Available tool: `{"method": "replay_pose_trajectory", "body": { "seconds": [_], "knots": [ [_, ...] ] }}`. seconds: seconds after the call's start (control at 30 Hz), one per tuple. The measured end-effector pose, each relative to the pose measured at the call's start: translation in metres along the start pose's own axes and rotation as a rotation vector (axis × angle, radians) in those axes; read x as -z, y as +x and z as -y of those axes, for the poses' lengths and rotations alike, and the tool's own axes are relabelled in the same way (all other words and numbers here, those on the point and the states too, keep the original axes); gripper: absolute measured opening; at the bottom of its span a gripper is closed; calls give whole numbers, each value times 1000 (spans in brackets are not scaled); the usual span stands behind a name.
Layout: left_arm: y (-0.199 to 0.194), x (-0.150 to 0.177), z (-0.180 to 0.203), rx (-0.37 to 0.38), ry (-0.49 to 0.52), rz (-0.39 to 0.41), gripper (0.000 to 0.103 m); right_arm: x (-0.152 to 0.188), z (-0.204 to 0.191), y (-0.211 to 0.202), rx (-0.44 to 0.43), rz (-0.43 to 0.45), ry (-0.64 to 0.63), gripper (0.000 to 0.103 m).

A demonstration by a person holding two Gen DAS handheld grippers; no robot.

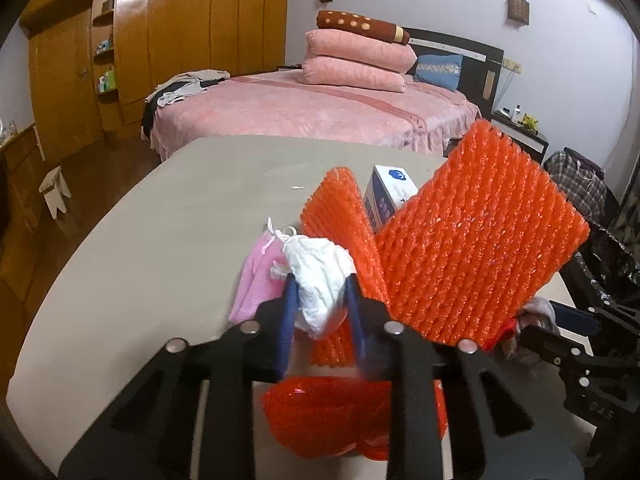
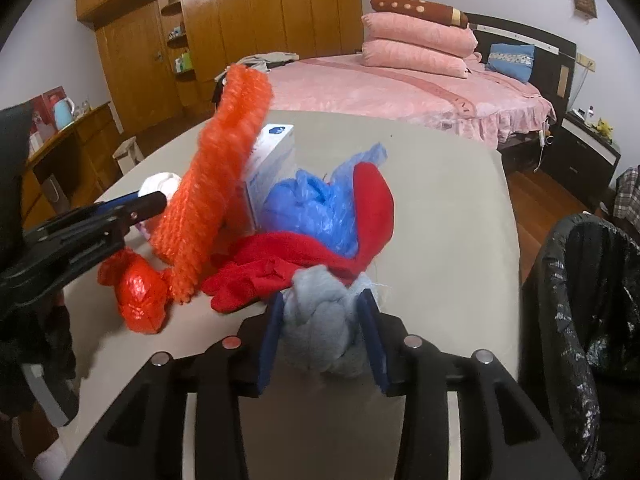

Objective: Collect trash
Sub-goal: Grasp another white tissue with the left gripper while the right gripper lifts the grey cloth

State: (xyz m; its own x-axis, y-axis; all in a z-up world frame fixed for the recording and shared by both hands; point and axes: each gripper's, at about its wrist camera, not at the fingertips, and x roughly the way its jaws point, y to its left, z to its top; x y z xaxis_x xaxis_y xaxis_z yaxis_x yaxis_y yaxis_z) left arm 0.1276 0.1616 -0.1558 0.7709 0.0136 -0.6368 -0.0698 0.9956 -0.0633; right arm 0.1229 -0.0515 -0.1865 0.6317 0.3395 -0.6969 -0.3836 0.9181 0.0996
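Trash is sitting piled on the beige table (image 2: 440,208): left gripper (image 1: 320,280) is pinching a white crumpled tissue (image 1: 320,276), right gripper (image 2: 324,308) is clamping a grey-blue cloth wad (image 2: 320,328) beside orange foam netting (image 2: 220,184).

Beige table (image 2: 440,200): orange mesh (image 2: 216,184), red cloth (image 2: 256,276), box (image 2: 272,160).

Bg: pink bed (image 1: 320,116) w/ stacked pillows (image 1: 356,60), wood wardrobe (image 1: 180,28), small white stool (image 1: 54,192).

Two orange foam nets (image 1: 480,236), one box (image 2: 272,164), three pillows (image 2: 416,40)
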Motion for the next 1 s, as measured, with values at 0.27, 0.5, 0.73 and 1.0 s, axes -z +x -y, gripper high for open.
{"method": "replay_pose_trajectory", "body": {
  "seconds": [0.27, 0.5, 0.73, 1.0],
  "knots": [
    [-21, 2, -6, -2, -32, 47, 17, 3, 7, -8, 17, 18, 21, 68],
    [-47, 4, -3, 21, -27, 81, 17, 5, 11, 0, 26, -5, 22, 68],
    [-53, 9, 7, 56, -17, 71, 17, 9, 7, 8, -34, -31, -3, 38],
    [-65, 5, 22, 90, 5, 90, 17, 3, 14, -20, -12, 26, 18, 37]
  ]
}}
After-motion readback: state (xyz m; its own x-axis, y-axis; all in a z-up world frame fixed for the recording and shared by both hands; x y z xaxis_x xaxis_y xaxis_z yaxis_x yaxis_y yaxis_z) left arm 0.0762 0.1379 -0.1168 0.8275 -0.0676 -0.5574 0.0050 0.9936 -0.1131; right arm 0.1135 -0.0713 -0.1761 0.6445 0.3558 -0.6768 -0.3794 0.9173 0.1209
